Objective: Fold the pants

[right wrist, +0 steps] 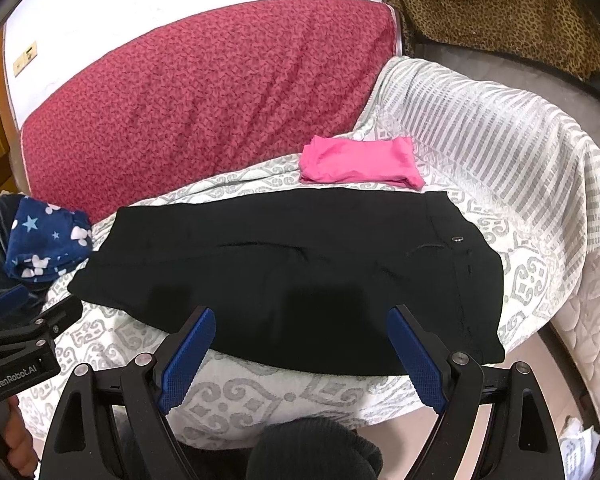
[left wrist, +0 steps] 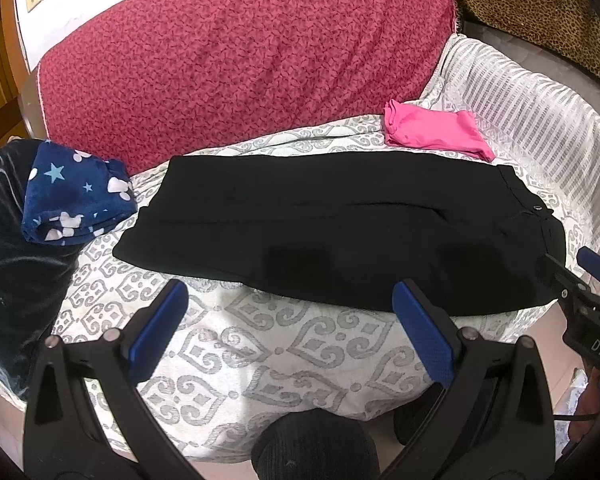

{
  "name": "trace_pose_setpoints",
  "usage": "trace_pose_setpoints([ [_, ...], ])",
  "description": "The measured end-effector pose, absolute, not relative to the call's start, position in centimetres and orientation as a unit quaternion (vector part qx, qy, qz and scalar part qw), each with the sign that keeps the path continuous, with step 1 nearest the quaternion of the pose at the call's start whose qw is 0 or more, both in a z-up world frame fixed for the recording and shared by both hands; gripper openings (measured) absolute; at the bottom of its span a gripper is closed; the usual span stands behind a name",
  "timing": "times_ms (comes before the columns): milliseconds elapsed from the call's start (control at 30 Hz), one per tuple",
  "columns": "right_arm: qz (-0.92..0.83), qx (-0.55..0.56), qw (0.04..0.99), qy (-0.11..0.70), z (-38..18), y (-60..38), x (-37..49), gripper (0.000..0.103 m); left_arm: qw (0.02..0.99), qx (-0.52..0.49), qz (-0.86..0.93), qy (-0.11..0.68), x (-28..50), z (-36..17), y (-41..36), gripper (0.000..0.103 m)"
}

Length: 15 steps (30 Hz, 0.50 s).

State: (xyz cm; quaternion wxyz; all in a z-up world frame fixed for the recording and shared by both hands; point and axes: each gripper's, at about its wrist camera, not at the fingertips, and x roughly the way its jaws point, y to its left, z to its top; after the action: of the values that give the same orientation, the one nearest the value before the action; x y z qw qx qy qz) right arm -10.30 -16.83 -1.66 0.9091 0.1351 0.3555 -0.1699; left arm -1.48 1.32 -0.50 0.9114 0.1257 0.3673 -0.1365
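Observation:
Black pants [left wrist: 340,224] lie flat on the patterned white bedcover [left wrist: 236,344], folded lengthwise, waistband with a metal button [left wrist: 537,209] at the right, leg ends at the left. They also show in the right wrist view [right wrist: 292,276]. My left gripper [left wrist: 292,300] is open and empty, hovering in front of the pants' near edge. My right gripper [right wrist: 300,328] is open and empty, its fingertips over the pants' near edge. The right gripper also shows at the right edge of the left wrist view [left wrist: 572,264], and the left gripper at the left edge of the right wrist view [right wrist: 32,304].
A folded pink garment [left wrist: 436,130] lies behind the pants. A navy star-print fleece [left wrist: 76,200] sits on a dark pile [left wrist: 12,260] at the left. A red patterned cushion [left wrist: 240,64] stands at the back. A striped white cloth [right wrist: 500,152] drapes at the right.

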Motion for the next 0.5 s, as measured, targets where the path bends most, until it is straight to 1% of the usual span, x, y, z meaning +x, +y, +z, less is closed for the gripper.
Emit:
trace_pose_setpoints([
  [500, -0.172, 0.143, 0.904, 0.364, -2.29, -17.0, -10.35, 0.09, 0.908, 0.124, -0.14, 0.374, -1.28, -1.14, 1.42, 0.102],
])
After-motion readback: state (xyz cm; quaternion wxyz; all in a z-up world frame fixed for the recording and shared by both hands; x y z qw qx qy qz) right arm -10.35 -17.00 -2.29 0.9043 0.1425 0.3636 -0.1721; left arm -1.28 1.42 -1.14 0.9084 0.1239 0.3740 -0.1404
